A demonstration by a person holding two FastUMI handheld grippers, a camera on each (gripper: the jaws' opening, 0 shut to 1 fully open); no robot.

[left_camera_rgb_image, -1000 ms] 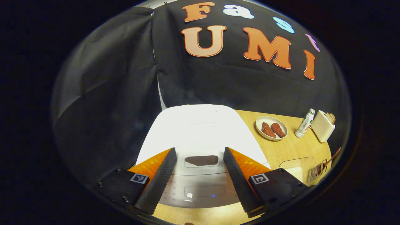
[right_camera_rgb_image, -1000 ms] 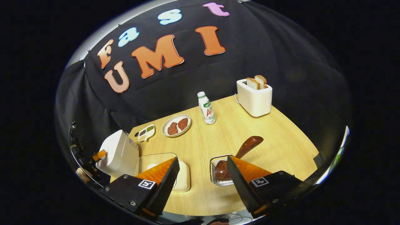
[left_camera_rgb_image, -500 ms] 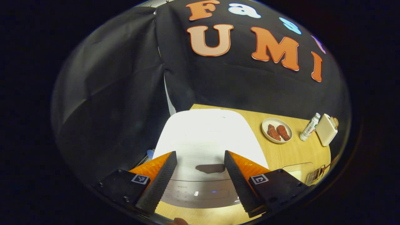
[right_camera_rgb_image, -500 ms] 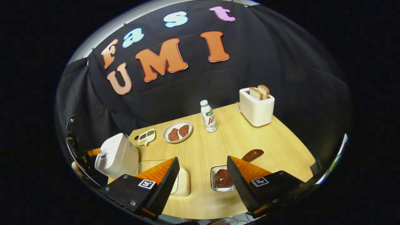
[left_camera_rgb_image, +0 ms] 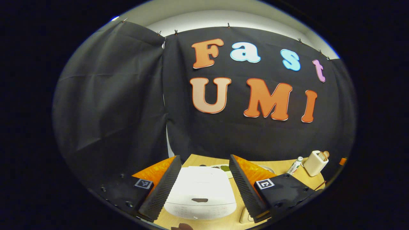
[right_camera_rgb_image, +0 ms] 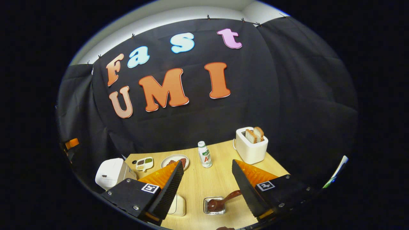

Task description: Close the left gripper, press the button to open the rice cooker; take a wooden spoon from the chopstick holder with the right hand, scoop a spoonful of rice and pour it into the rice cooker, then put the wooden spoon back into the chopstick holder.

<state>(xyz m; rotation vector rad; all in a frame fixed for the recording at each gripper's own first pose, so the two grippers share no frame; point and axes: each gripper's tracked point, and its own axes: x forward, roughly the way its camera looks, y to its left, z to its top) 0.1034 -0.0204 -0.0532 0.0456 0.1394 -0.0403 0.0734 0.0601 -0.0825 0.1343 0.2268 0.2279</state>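
Note:
The white rice cooker (left_camera_rgb_image: 199, 195) stands with its lid down on the wooden table, well below and ahead of my left gripper (left_camera_rgb_image: 204, 158), which is open and holds nothing. In the right gripper view the rice cooker (right_camera_rgb_image: 110, 174) sits at the table's left end. A dark wooden spoon (right_camera_rgb_image: 223, 201) leans in a small wire chopstick holder (right_camera_rgb_image: 213, 209) near the front edge. My right gripper (right_camera_rgb_image: 207, 162) hangs open and empty high above the holder. A pale container of rice (right_camera_rgb_image: 179, 206) lies partly behind my fingers.
A white toaster (right_camera_rgb_image: 250, 148) with bread, a small bottle (right_camera_rgb_image: 204, 155), a plate of meat (right_camera_rgb_image: 172, 160) and a seasoning tray (right_camera_rgb_image: 144, 163) line the back of the table (right_camera_rgb_image: 198, 185). Black cloth walls stand behind and to both sides.
Both grippers have pulled up and back from the table, so the cooker, spoon and holder look smaller and lower. Both stay open.

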